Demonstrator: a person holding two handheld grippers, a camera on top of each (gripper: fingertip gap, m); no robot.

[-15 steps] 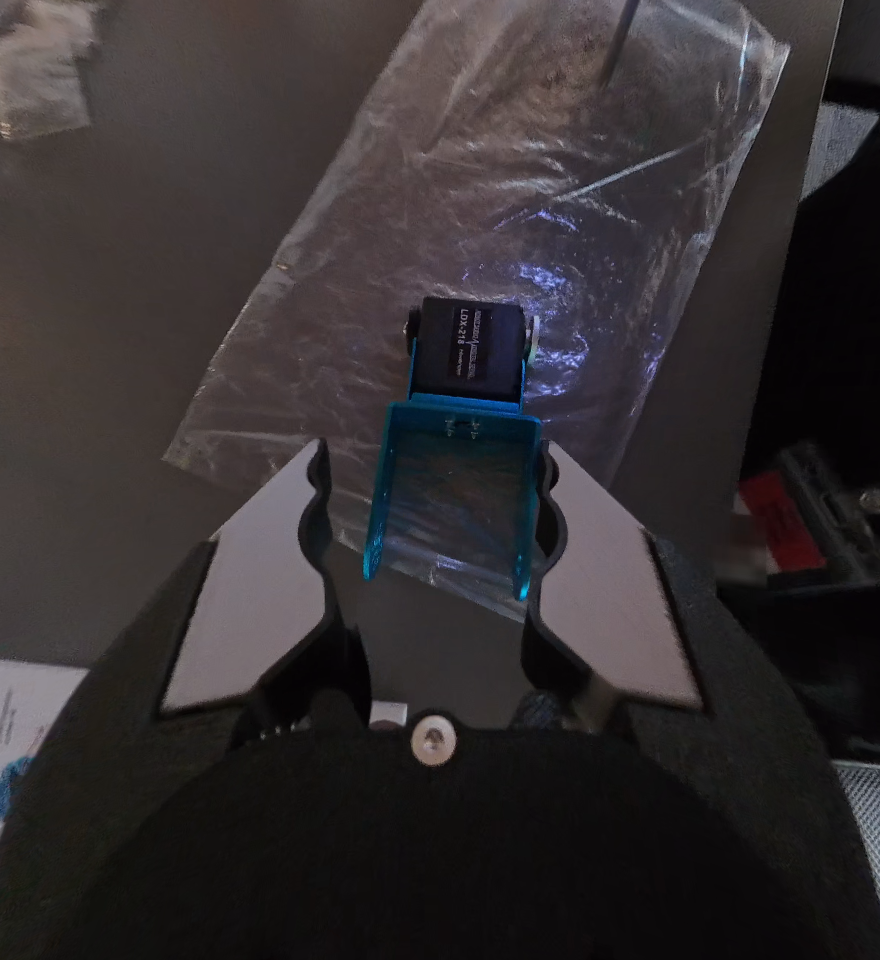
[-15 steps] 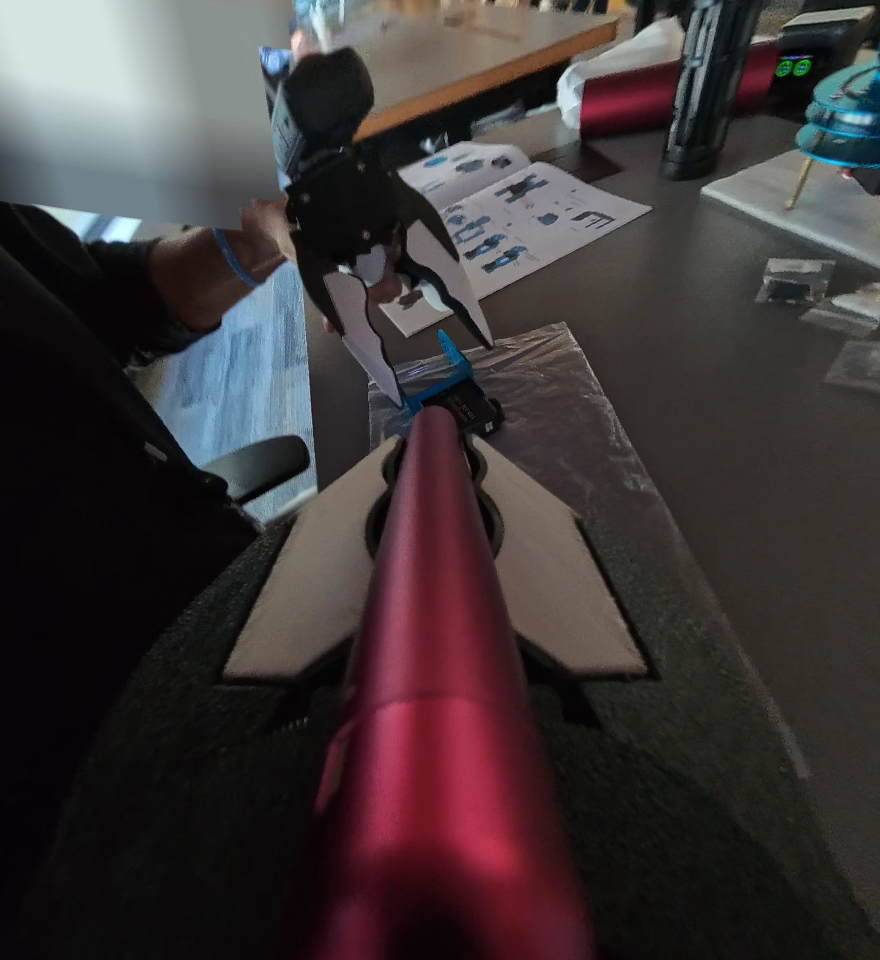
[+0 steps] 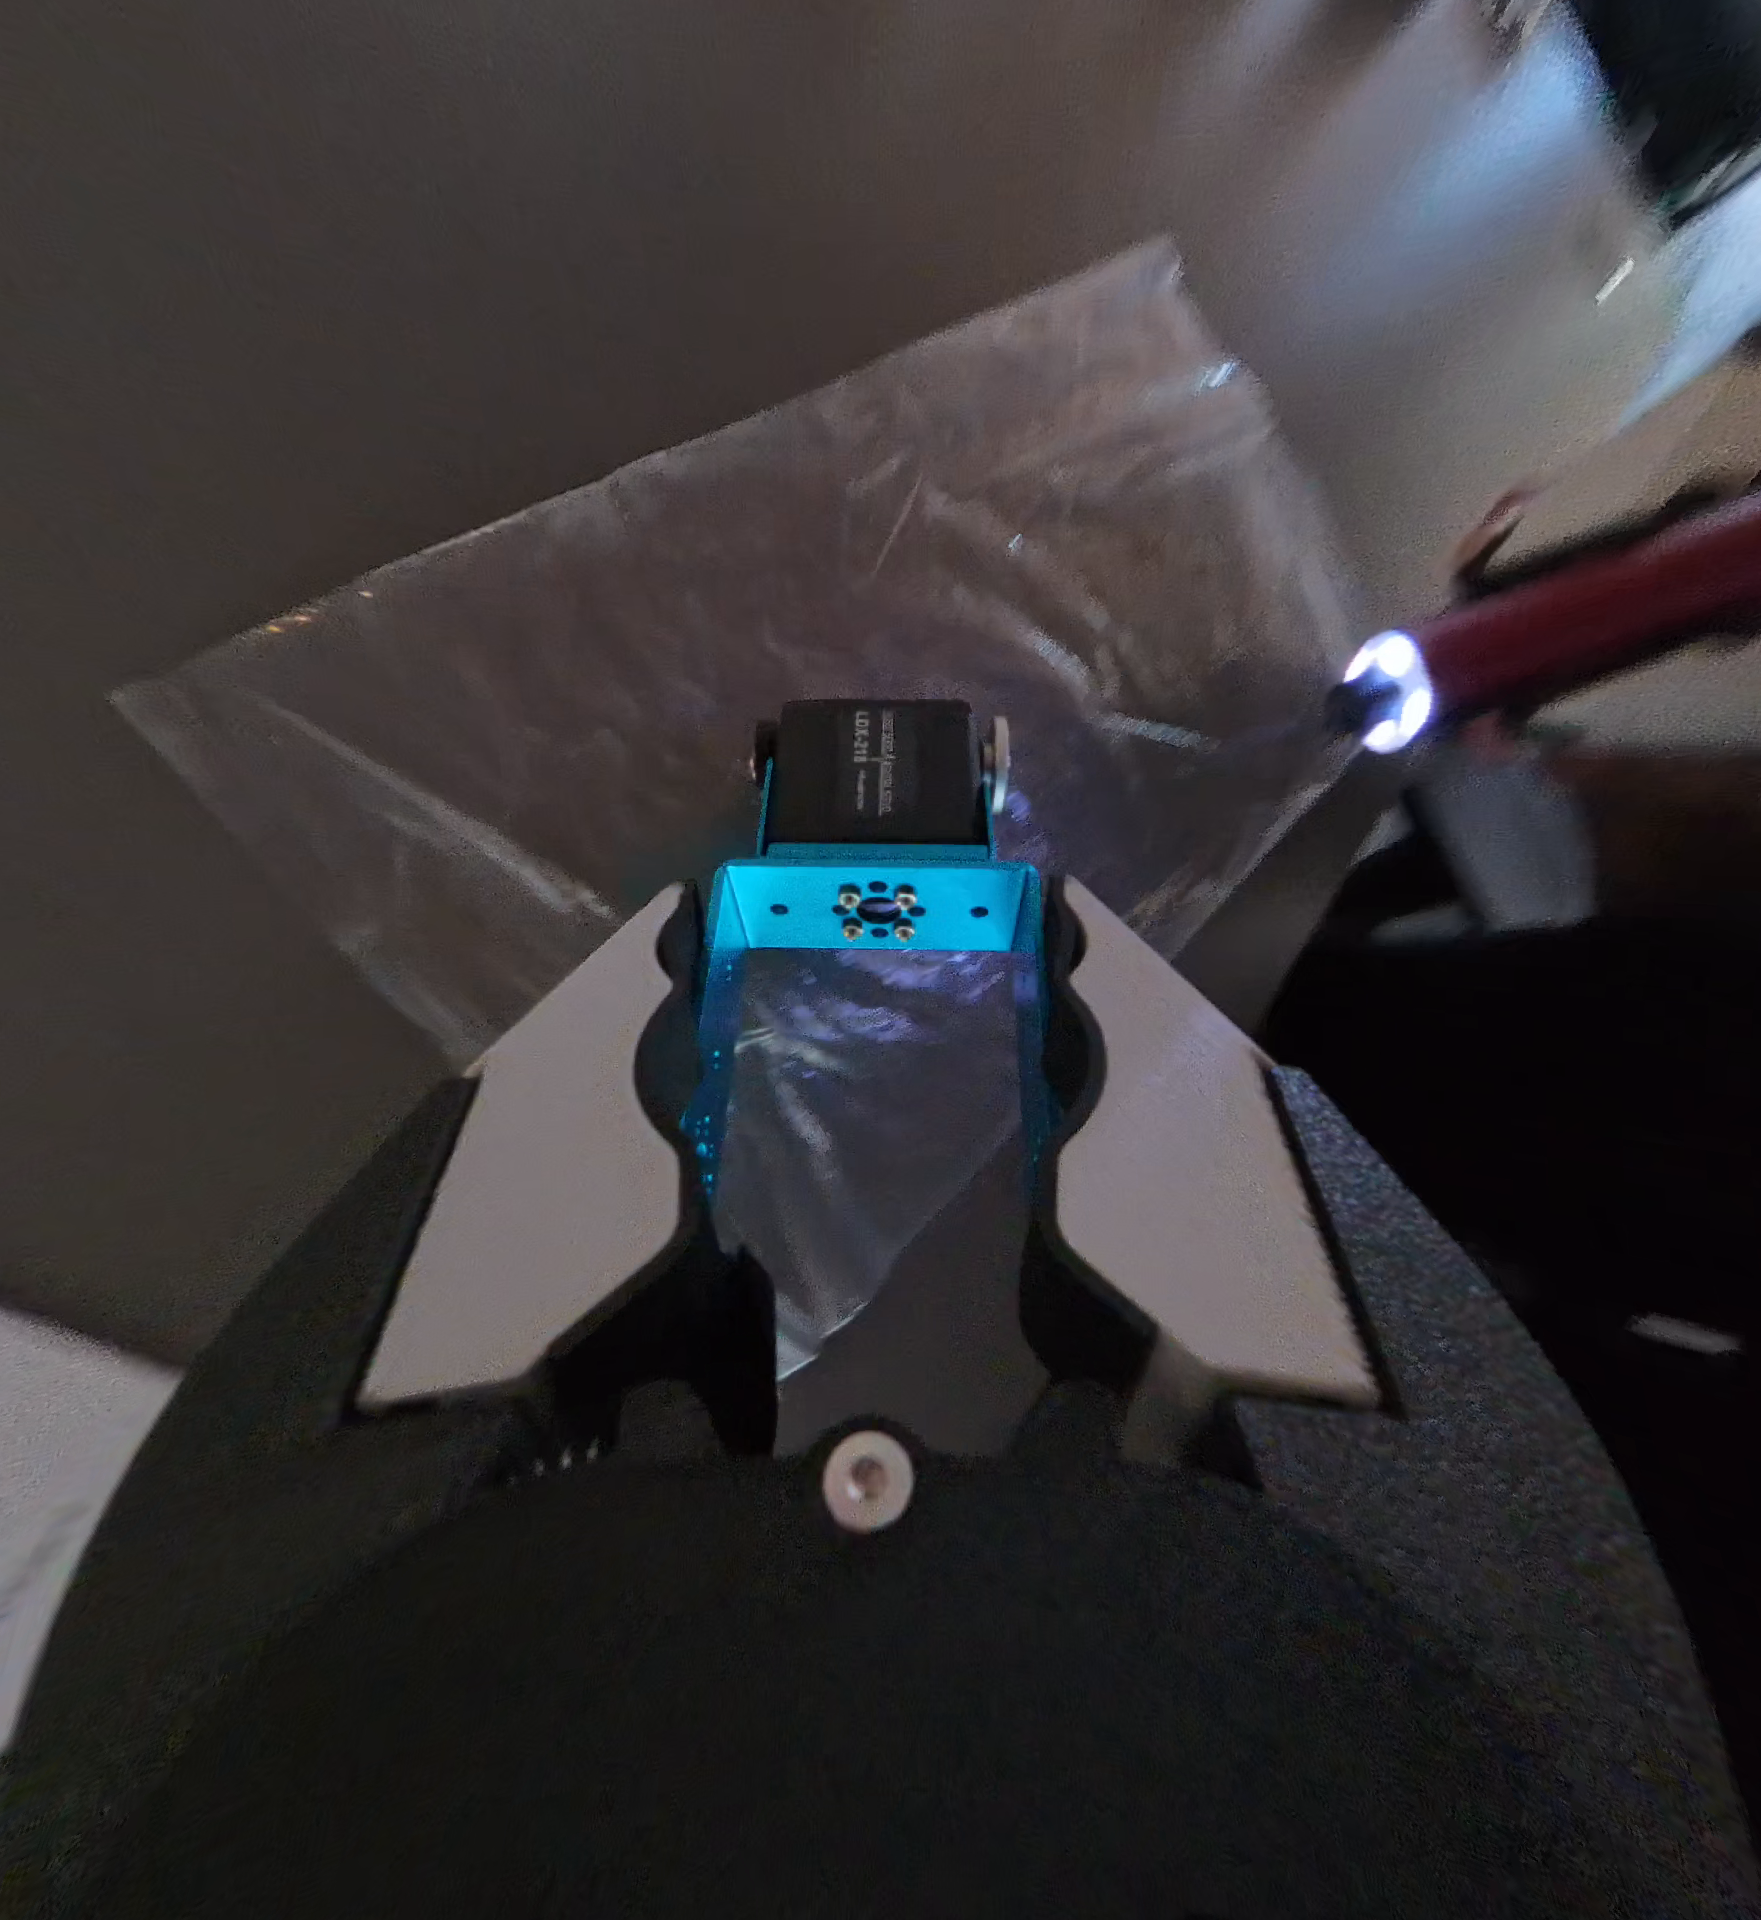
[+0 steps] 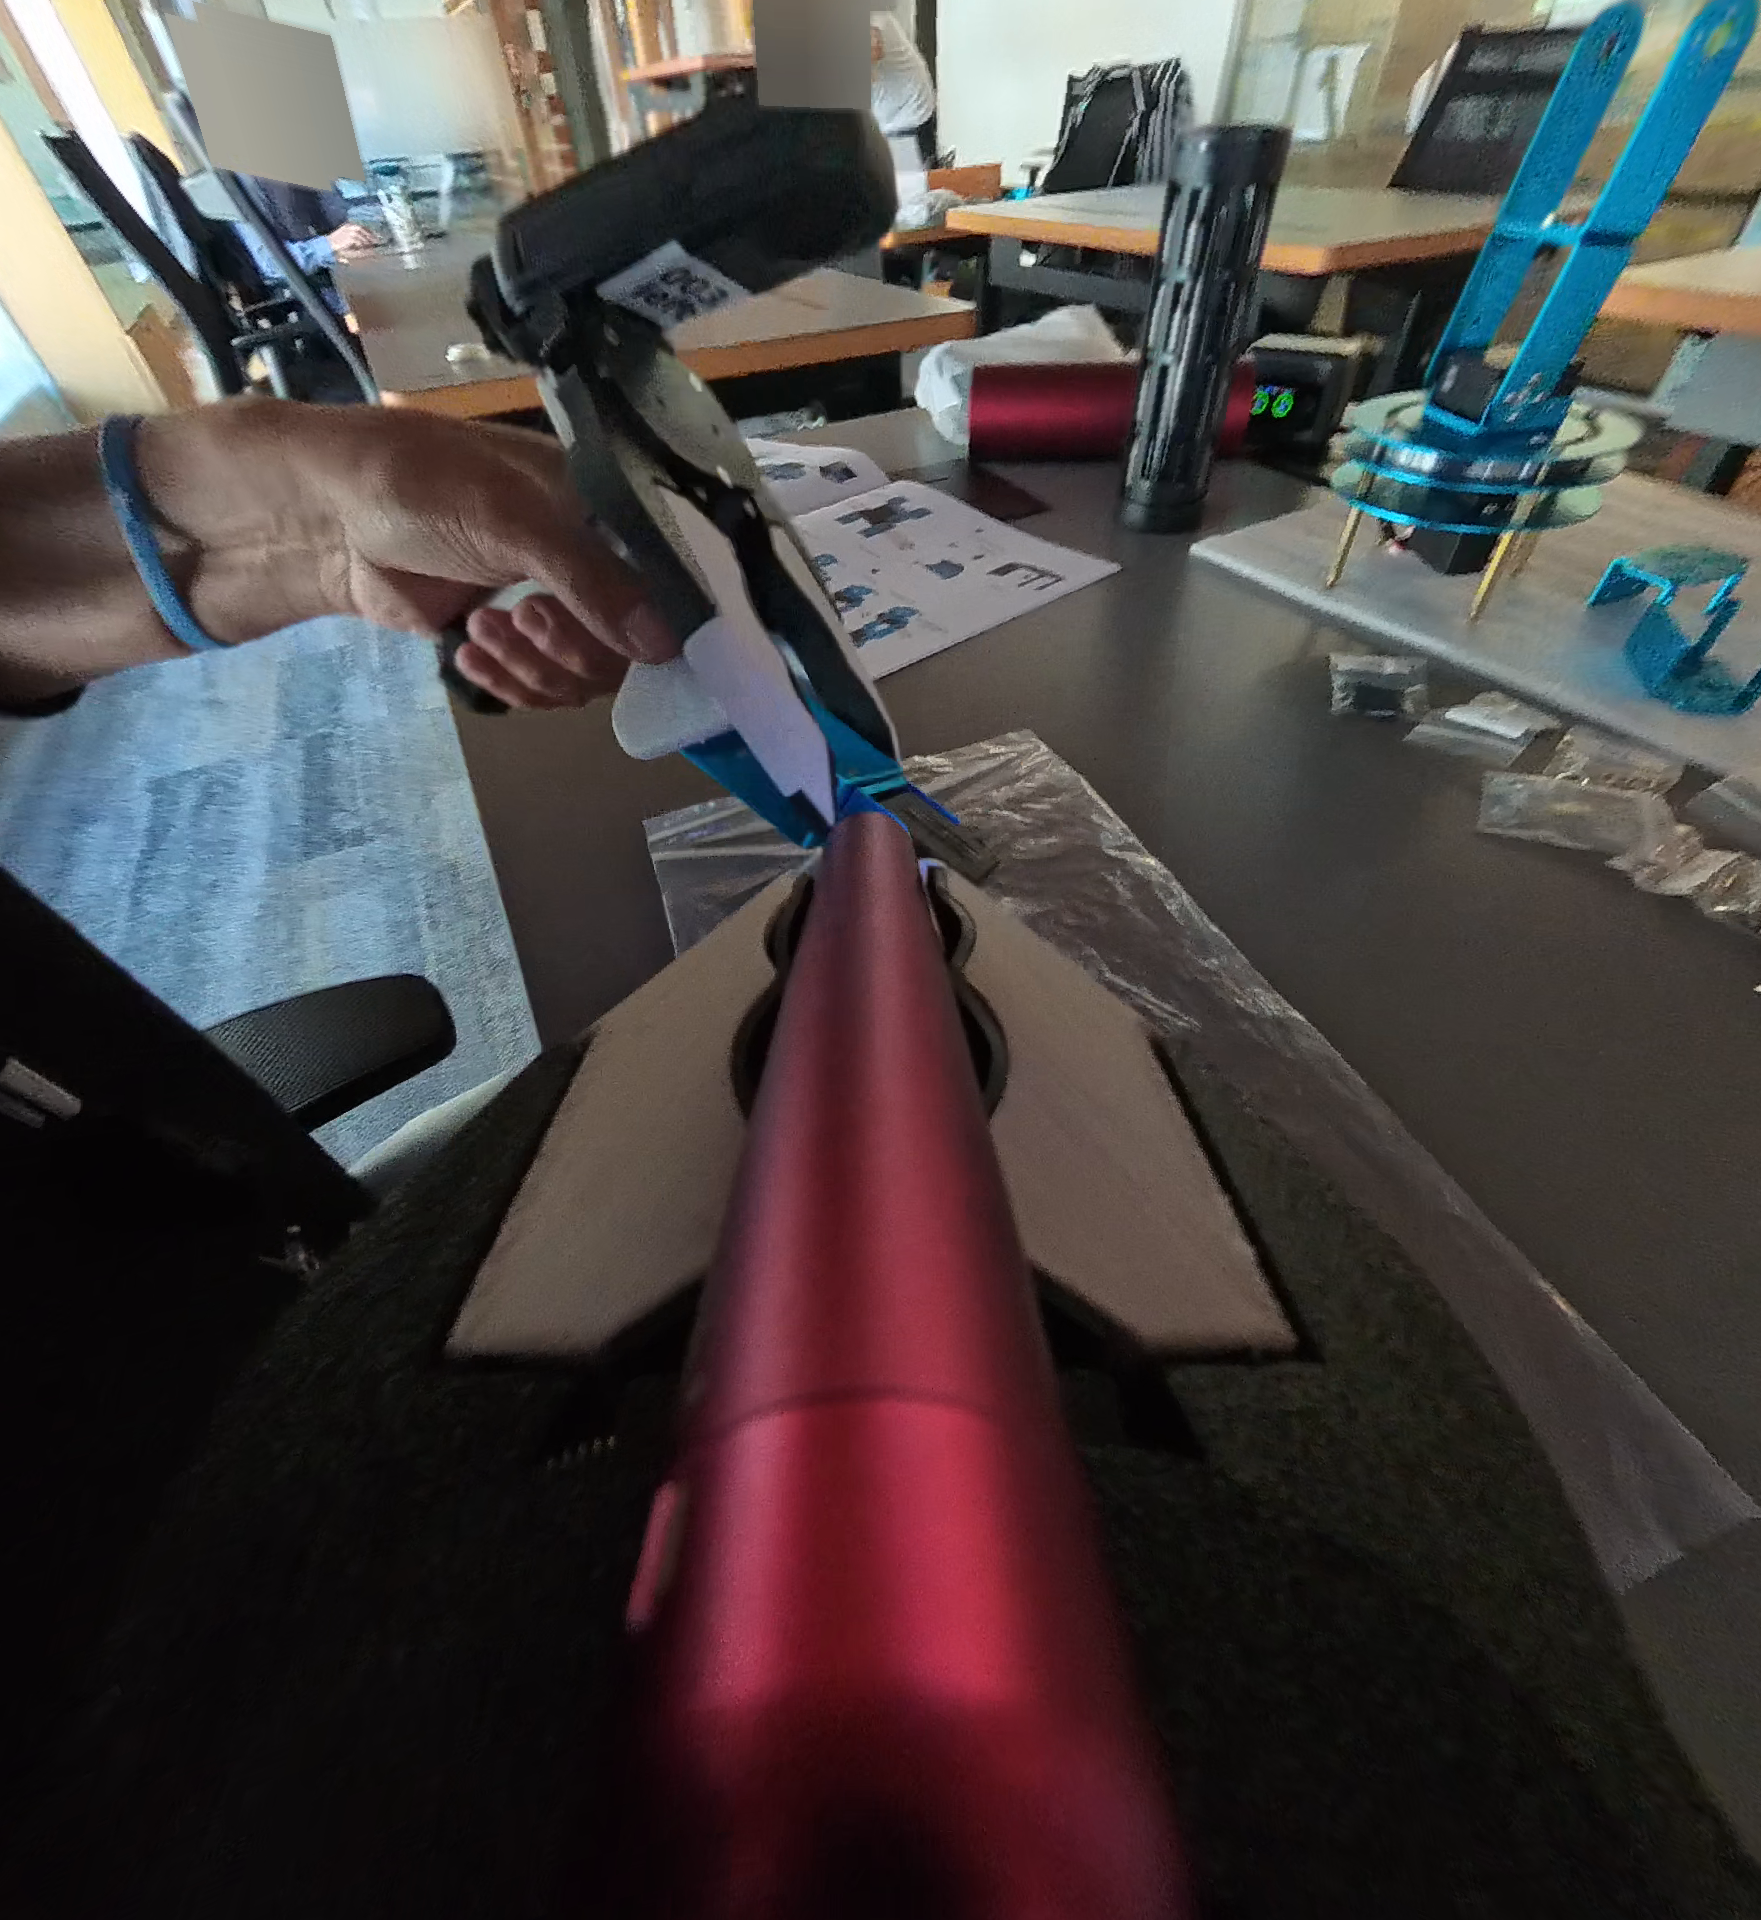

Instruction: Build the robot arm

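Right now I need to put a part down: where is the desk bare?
Bare dark desk lies between the plastic sheet, the open booklet and the small packets. It is crowded at the sheet's near end, where both grippers meet, and along the right edge with packets.

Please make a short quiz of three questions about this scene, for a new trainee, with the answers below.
1. True or false: the left gripper is shut on the blue metal bracket.
2. What does the right gripper hold? A) a red screwdriver B) a booklet C) a plastic packet
3. Fill the gap: the black servo on the bracket is above a clear ____ lying on the table.

Key: 1 true. 2 A, the red screwdriver. 3 plastic bag.
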